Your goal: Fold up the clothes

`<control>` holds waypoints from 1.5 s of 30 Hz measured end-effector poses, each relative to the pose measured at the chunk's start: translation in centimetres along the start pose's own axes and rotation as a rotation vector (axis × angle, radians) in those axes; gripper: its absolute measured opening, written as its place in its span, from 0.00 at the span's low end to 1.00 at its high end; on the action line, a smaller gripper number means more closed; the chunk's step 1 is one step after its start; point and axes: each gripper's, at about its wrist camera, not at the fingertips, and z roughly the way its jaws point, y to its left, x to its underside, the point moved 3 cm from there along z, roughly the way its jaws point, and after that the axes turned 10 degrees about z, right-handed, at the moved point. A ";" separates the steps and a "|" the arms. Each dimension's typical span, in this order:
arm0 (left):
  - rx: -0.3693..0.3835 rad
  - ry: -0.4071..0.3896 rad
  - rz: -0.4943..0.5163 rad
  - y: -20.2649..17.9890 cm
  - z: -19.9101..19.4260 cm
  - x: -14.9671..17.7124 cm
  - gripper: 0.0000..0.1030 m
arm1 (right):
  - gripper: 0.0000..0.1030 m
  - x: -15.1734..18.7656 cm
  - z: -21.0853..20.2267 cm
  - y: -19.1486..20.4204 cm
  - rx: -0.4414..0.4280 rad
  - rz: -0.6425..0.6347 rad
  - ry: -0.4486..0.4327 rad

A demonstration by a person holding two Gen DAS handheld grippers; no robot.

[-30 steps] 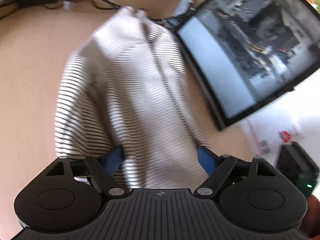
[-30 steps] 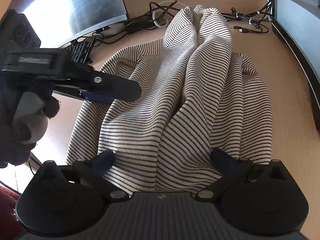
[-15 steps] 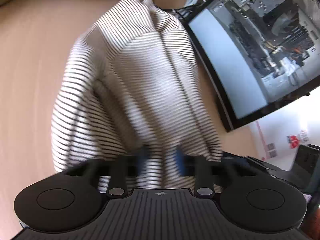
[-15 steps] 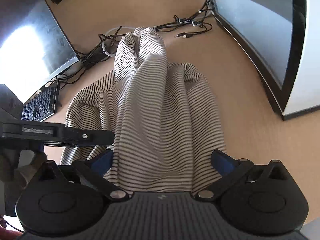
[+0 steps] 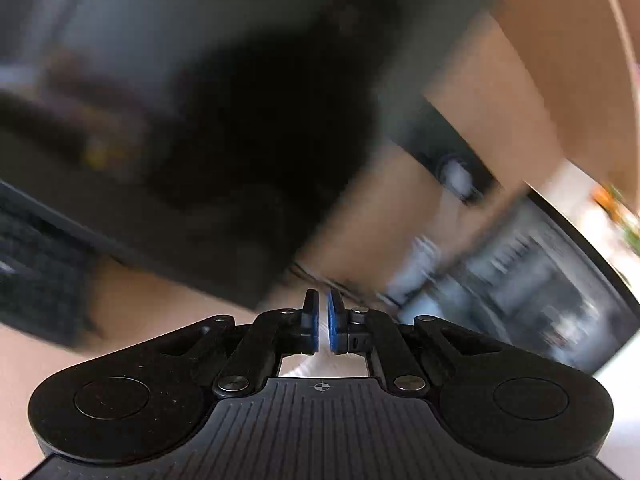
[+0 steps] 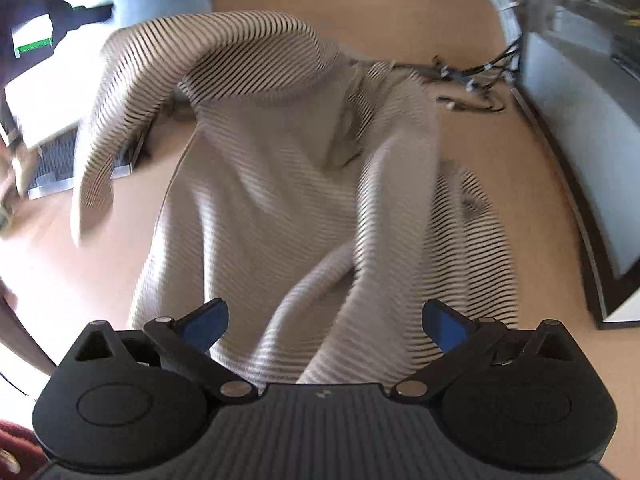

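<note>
Smooth tan desk [image 6: 500, 200], rumpled striped knit [image 6: 280, 200]

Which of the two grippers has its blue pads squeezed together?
The left gripper: its blue pads sit almost touching. The right gripper has its pads spread wide apart over the striped sweater.

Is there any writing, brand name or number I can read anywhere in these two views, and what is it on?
None can be read.
White and green tag at the upper left of the right wrist view: too blurred to tell if it bears text.
Keyboard: keys too blurred.
Monitor in the left wrist view: motion-blurred, nothing legible.
Striped garment: stripes only, no label visible.
</note>
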 end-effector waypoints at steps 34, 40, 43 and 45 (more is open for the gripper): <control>-0.169 0.371 0.762 -6.6 18.2 13.5 0.30 | 0.95 -5.0 -0.7 0.6 0.198 -0.169 -0.195; -0.208 0.344 0.648 -5.2 16.1 11.9 0.18 | 0.67 -8.4 6.0 0.7 0.216 -0.214 -0.135; -0.235 0.325 0.602 -3.8 14.1 11.0 0.18 | 0.34 -9.1 6.9 -0.2 0.154 -0.176 -0.064; -0.247 0.314 0.562 -2.5 12.7 10.6 0.17 | 0.23 -9.5 5.9 -0.5 0.128 -0.174 -0.064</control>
